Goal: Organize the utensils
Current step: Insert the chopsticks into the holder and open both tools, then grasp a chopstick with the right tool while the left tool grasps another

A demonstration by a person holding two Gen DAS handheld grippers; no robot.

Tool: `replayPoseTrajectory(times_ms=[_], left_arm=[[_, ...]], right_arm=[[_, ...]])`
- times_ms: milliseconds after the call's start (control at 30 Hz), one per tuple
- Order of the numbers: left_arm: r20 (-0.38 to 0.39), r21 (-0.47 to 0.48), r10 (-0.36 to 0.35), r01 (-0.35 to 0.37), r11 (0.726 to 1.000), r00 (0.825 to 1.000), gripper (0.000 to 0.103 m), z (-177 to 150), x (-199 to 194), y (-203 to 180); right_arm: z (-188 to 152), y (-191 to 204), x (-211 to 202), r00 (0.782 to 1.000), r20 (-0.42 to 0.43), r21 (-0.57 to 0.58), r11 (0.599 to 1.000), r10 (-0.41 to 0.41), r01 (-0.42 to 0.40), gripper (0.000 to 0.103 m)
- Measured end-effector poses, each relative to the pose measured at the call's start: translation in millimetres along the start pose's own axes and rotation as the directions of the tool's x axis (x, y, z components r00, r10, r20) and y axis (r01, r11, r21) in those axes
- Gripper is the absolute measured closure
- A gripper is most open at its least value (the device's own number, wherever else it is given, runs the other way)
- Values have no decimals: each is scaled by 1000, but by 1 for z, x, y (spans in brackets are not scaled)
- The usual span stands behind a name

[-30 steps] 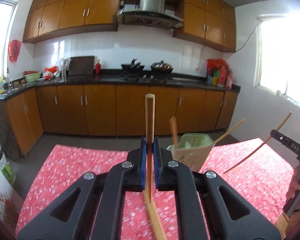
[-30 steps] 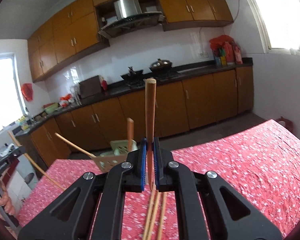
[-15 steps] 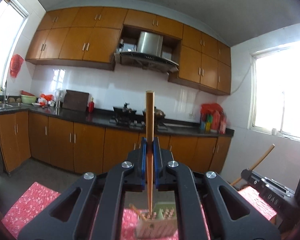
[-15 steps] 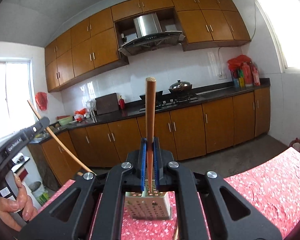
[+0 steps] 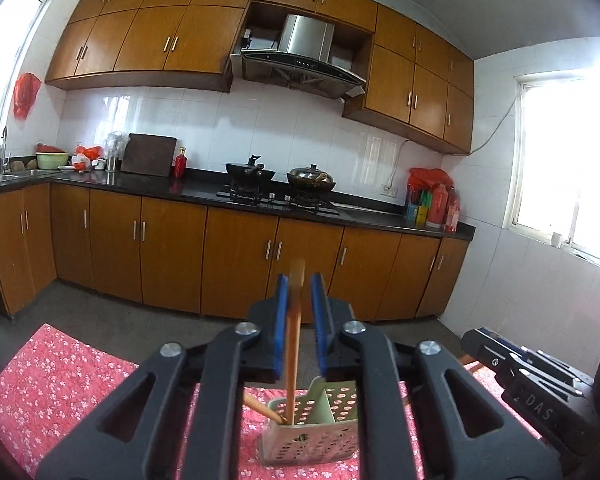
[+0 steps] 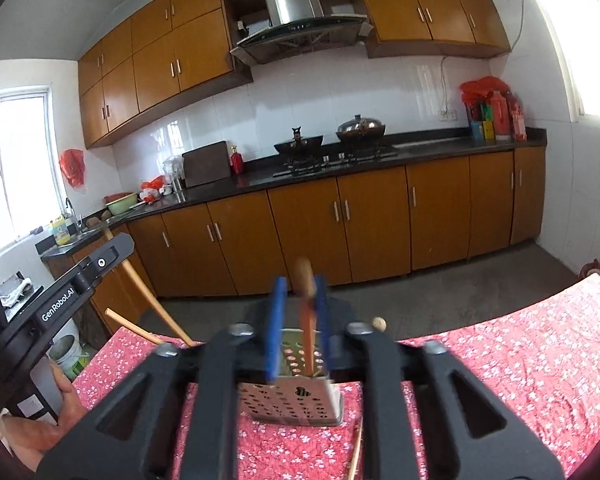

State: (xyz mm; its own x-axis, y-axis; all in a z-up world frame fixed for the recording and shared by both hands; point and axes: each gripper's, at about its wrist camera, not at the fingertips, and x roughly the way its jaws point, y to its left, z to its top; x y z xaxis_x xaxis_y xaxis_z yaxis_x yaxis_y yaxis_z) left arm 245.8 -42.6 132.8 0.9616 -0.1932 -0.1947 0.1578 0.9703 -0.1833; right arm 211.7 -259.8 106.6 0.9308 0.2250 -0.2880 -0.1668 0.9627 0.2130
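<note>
A pale green perforated utensil holder (image 5: 312, 432) stands on the red flowered tablecloth (image 5: 60, 392); it also shows in the right wrist view (image 6: 296, 396). My left gripper (image 5: 298, 320) is open above it, and a wooden chopstick (image 5: 293, 352) stands loose between its blue pads with its lower end in the holder. My right gripper (image 6: 300, 320) is open too, with a wooden chopstick (image 6: 307, 320) blurred between its pads, its tip in the holder. Another chopstick (image 5: 260, 406) leans out of the holder to the left.
Loose chopsticks (image 6: 356, 448) lie on the cloth in front of the holder. The left gripper body (image 6: 60, 304) shows at the left of the right wrist view, the right gripper body (image 5: 532, 384) at the right of the left wrist view. Kitchen cabinets (image 5: 240, 256) stand behind the table.
Both grippers were shut on upright chopsticks over the holder. Now both have opened and the chopsticks have slid down into the holder.
</note>
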Motion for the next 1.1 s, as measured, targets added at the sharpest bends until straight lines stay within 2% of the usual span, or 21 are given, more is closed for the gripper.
replayPoseTrajectory(times_ms=[33,100,233,333,433,500,567,633,733,833,933,1000,1033,1100], left_arm=[[7,0,0,0,1000,1000,81,2,-2,2],[25,-2,0,0,1000,1000,76,7,-12,3],[48,0,11,-11,1000,999,73,15,-45,13],[37,22,43,-44,999,998,63,9,-71,23],[-4,69,106,-105,992,994,55,-19,-98,41],[-46,98,144,-139,985,988,53,-41,-106,53],[-126,136,184,-167,977,975,53,-71,-105,68],[-208,156,216,-186,970,954,53,-98,-101,82],[-344,132,217,-182,974,914,53,-137,-94,102],[-444,83,178,-158,984,878,55,-165,-89,114],[-487,55,142,-132,990,862,58,-183,-88,114],[-517,38,114,-110,993,848,65,-194,-86,111],[-533,30,98,-97,995,841,67,-198,-84,109],[-557,18,77,-81,997,827,76,-205,-79,101]], right_arm=[[2,0,-6,1000,17,-2,1000,-2,3,62],[5,0,-16,999,40,-6,1000,-6,7,62],[7,-3,-49,996,86,8,1000,-20,19,62],[-4,-10,-72,994,97,14,998,-55,54,62],[-27,-23,-81,992,52,6,993,-118,118,62],[-54,-38,-74,987,-44,12,988,-156,157,62],[-81,-51,-59,972,-157,25,983,-173,179,62],[-117,-65,-39,940,-302,50,981,-162,186,70],[-157,-70,-19,895,-428,79,982,-122,172,72],[-186,-63,-11,866,-487,69,984,-109,163,72],[-200,-57,-2,844,-522,31,985,-128,168,73],[-204,-58,4,833,-534,14,984,-145,180,87],[-206,-59,3,836,-523,0,981,-166,195,95],[-205,-65,3,830,-516,-18,971,-212,237,95]])
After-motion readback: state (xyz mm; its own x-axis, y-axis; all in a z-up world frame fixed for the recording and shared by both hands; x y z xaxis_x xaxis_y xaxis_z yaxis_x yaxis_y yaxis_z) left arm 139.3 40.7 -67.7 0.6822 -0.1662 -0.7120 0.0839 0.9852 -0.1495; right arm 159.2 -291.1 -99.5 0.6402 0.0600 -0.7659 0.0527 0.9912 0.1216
